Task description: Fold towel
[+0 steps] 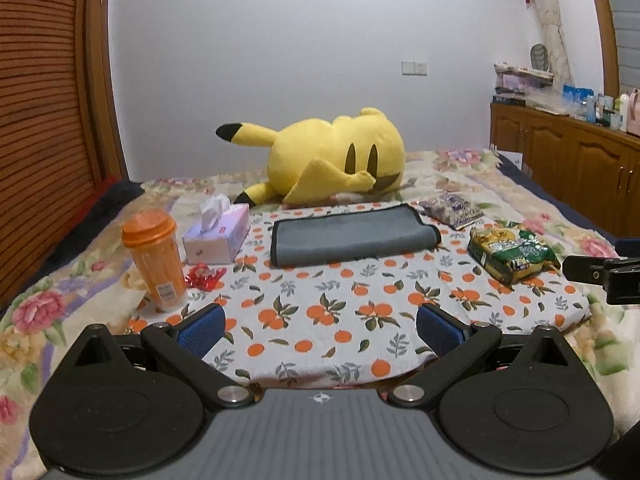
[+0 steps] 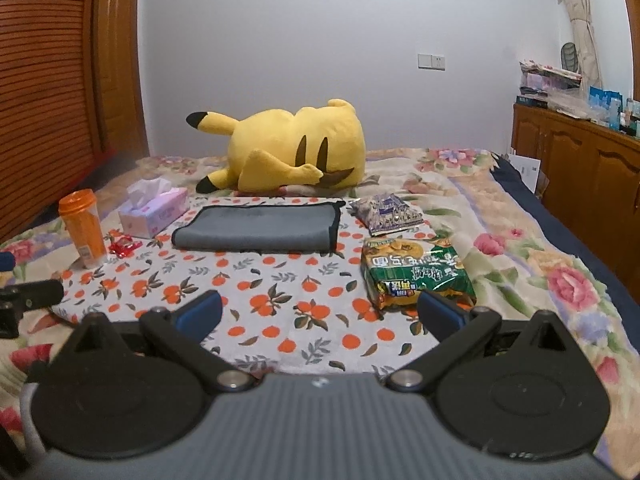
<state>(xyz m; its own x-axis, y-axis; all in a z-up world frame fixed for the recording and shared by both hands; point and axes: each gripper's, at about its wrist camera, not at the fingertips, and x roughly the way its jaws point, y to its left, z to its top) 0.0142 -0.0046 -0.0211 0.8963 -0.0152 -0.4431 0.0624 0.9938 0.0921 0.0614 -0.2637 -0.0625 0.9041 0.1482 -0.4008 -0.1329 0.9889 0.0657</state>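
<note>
A grey towel (image 1: 348,236) with a black hem lies folded on the orange-print cloth (image 1: 320,312), at its far side; it also shows in the right wrist view (image 2: 260,228). My left gripper (image 1: 320,324) is open and empty, held above the cloth's near part, well short of the towel. My right gripper (image 2: 320,312) is open and empty too, near the cloth's front edge and short of the towel. Part of the right gripper's body shows at the right edge of the left wrist view, and part of the left gripper's body at the left edge of the right wrist view.
An orange bottle (image 1: 156,256), a tissue box (image 1: 218,236) and a red wrapper (image 1: 204,276) lie left of the towel. A green snack bag (image 2: 412,272) and a purple packet (image 2: 388,214) lie to its right. A yellow plush toy (image 1: 336,160) lies behind. Wooden cabinets (image 1: 580,168) stand at right.
</note>
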